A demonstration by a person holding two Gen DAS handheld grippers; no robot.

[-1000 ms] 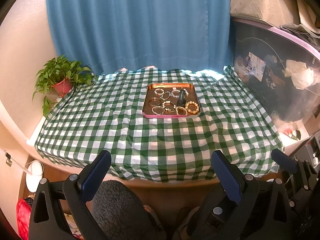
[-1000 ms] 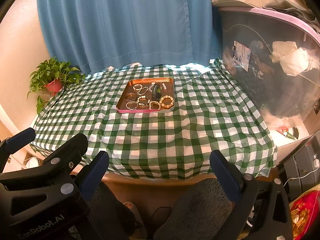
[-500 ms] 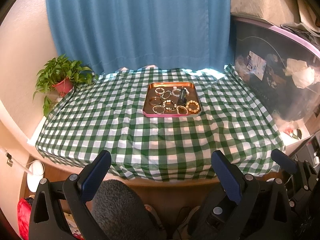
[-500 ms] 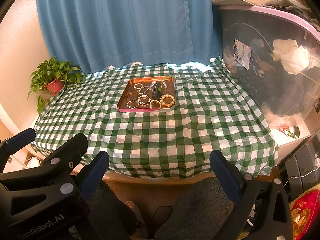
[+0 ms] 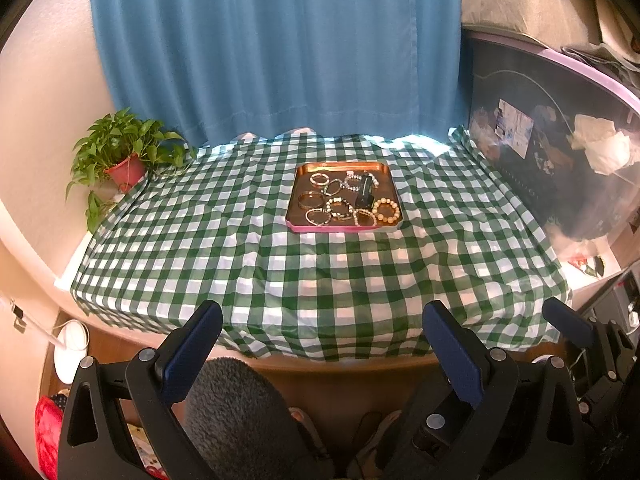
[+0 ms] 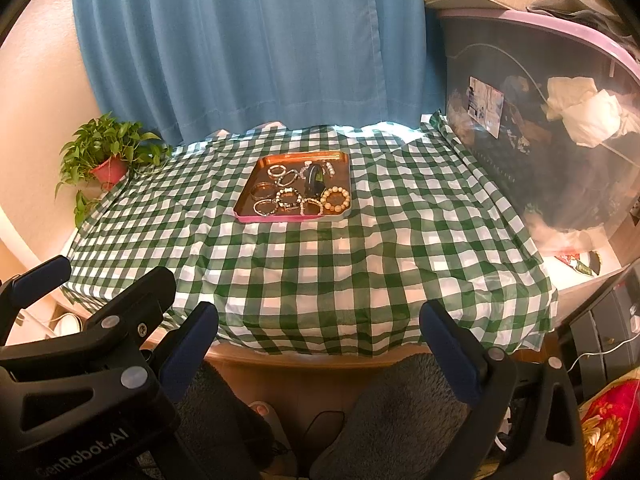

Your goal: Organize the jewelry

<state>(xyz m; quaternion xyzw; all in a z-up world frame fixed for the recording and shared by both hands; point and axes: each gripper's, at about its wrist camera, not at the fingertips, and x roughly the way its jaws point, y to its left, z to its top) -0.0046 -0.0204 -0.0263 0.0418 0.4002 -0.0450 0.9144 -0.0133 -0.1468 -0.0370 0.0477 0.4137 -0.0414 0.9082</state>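
Both claws, left (image 5: 322, 348) and right (image 6: 318, 344), gape wide, well short of the jewelry tray (image 5: 344, 229); checked tablecloth (image 5: 280, 264) between.

Warm dim light, daylight glaring under the curtain (image 5: 276, 40) hem onto the tablecloth (image 5: 320, 264), fisheye edges bending and vignetting.

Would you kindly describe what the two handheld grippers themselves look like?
Both the left gripper and the right gripper have black angular plastic frames with silver bolts and dark blue finger pads. White "GenRobot.AI" lettering marks the left one's body.
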